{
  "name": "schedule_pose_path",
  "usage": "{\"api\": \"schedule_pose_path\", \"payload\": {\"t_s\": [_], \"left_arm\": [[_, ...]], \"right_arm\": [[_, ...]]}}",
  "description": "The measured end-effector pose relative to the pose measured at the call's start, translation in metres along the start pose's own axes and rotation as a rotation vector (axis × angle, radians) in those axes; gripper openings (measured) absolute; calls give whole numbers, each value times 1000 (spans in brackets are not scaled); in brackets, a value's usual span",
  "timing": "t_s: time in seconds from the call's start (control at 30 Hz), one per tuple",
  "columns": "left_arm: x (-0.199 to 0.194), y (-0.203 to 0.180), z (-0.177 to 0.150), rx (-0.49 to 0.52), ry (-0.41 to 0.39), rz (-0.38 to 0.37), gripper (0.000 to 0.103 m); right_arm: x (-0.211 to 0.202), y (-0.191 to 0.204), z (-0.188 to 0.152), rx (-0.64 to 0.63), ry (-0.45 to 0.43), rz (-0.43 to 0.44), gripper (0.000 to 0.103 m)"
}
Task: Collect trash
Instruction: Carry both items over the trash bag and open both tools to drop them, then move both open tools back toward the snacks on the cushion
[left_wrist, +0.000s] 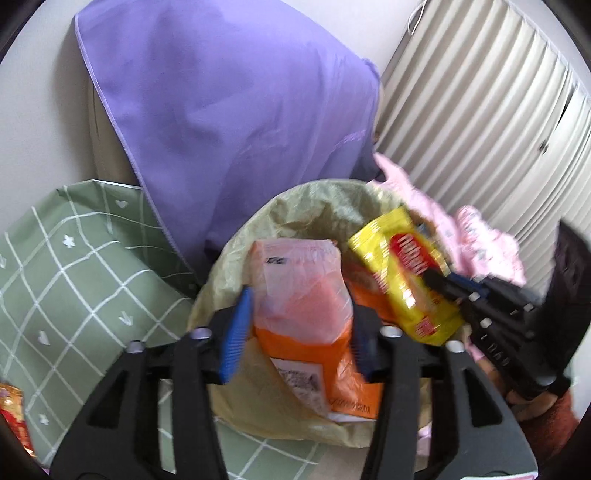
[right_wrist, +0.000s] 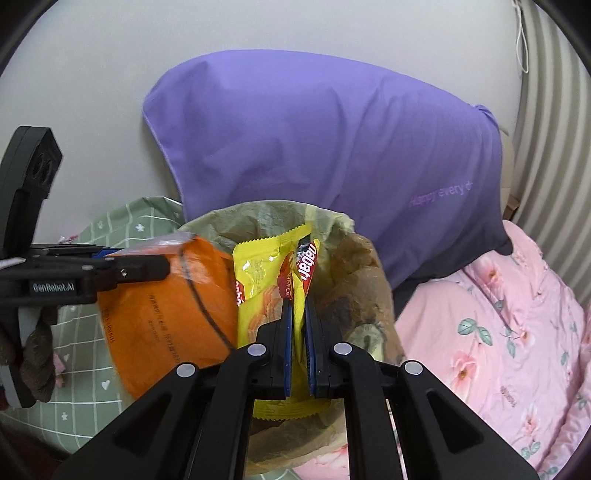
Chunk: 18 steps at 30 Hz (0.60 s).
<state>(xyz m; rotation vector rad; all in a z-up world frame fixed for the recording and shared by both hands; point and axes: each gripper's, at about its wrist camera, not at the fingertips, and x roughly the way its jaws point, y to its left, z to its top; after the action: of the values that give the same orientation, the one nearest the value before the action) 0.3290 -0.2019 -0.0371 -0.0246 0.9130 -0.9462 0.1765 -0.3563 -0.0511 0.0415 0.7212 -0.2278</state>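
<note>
Over the mouth of the trash bag (left_wrist: 295, 206) on the bed: left gripper (left_wrist: 295, 314) fingers released, spread either side of the orange packet (left_wrist: 295, 295) without pressing; right gripper (right_wrist: 299, 317) fingers clenched on the yellow wafer wrapper (right_wrist: 258, 280), purple pillow (right_wrist: 332, 147) behind.

A plain off-white wall (right_wrist: 258, 29) is seen behind the scene, evenly lit by soft daylight. A large purple pillow (right_wrist: 332, 147) is propped upright against it; pale lettering is printed near its right end. To the right, a cream pleated curtain (left_wrist: 480, 96) is hung, with a white cord (left_wrist: 417, 18) at its upper edge. A pink floral quilt (right_wrist: 509, 332) is spread below the pillow. A green checked cover (left_wrist: 74, 266) is laid at the left.
</note>
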Motion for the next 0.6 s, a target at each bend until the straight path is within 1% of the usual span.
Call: {"api": "schedule_pose_path", "payload": {"t_s": [0.03,0.07,0.13,0.2,0.23,0.27,0.37,0.43,0.47,0.53,0.57,0.6], "left_arm": [[-3,2,1,-10,-9,-19,58],[-5,2,2,-16,-15,-28,59],[-11,4,4,-31,-31,-35,65],[-18,7,6,-50,-52,-40,67],[-23,9,7,-62,-66,-41,68],[-28,10,7,-72,-79,-42,68],[-49,18,7,-98,-122,-31,70],[-66,24,2,-103,-148,3,70],[-73,27,-1,-105,-157,17,70],[-93,37,-11,-116,-179,61,70],[-102,43,-16,-124,-188,82,70],[-113,52,-24,-137,-199,111,70]], "right_arm": [[0,0,0,3,0,9,9],[-1,0,0,4,-1,4,10],[-3,0,-1,3,-7,-14,15],[-5,-2,0,11,-17,-11,39],[-7,-3,0,13,-22,-7,43],[-9,-3,0,13,-28,-7,45],[-17,-3,3,11,-54,-22,45],[-24,-2,7,14,-81,-12,45],[-28,0,10,12,-98,-2,45],[-34,6,15,4,-127,32,49],[-37,11,18,-4,-140,54,53],[-39,18,21,-18,-149,84,55]]}}
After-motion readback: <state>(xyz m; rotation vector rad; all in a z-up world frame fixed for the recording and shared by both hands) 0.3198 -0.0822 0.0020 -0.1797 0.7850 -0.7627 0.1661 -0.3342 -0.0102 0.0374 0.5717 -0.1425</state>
